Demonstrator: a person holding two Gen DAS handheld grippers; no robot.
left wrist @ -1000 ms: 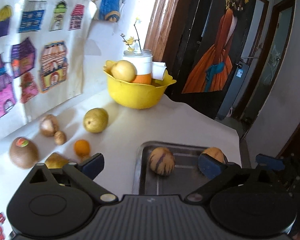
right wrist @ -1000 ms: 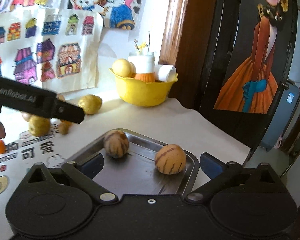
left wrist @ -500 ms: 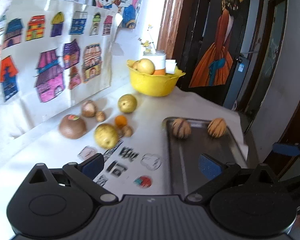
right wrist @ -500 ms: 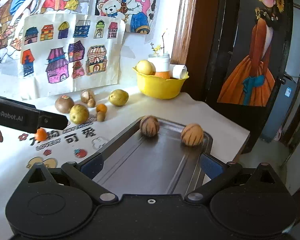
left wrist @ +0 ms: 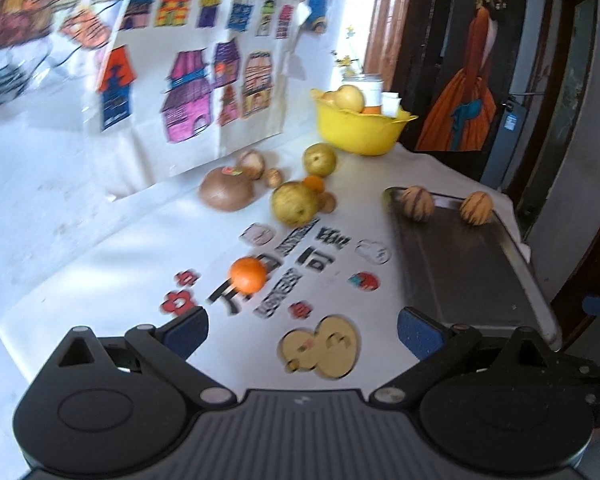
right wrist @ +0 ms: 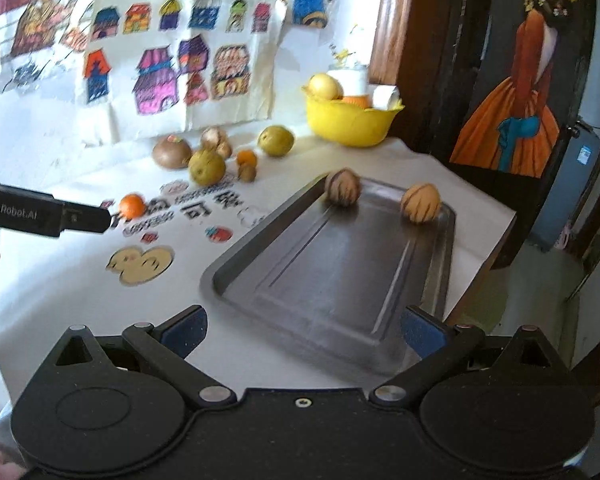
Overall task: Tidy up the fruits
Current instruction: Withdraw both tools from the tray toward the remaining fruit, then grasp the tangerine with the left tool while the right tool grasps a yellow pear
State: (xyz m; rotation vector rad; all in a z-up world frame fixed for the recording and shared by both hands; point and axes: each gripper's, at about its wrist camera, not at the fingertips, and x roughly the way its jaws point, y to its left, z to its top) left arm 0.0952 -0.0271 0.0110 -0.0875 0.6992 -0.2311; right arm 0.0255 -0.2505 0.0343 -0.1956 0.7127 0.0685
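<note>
A steel tray lies on the white table and holds two striped melons at its far end. Several loose fruits lie left of it: a small orange, a yellow-green pear, a brown fruit, another pear. My left gripper is open and empty, above the table near the small orange. My right gripper is open and empty, over the tray's near end. The left gripper's body shows in the right wrist view.
A yellow bowl with fruit and a jar stands at the back by the door frame. Coloured drawings hang on the wall behind. Stickers, including a yellow duck, cover the table. The table's right edge runs close beside the tray.
Both grippers have pulled back and up from the tray. More of the table and loose fruit shows. The two melons stay at the tray's far end.
</note>
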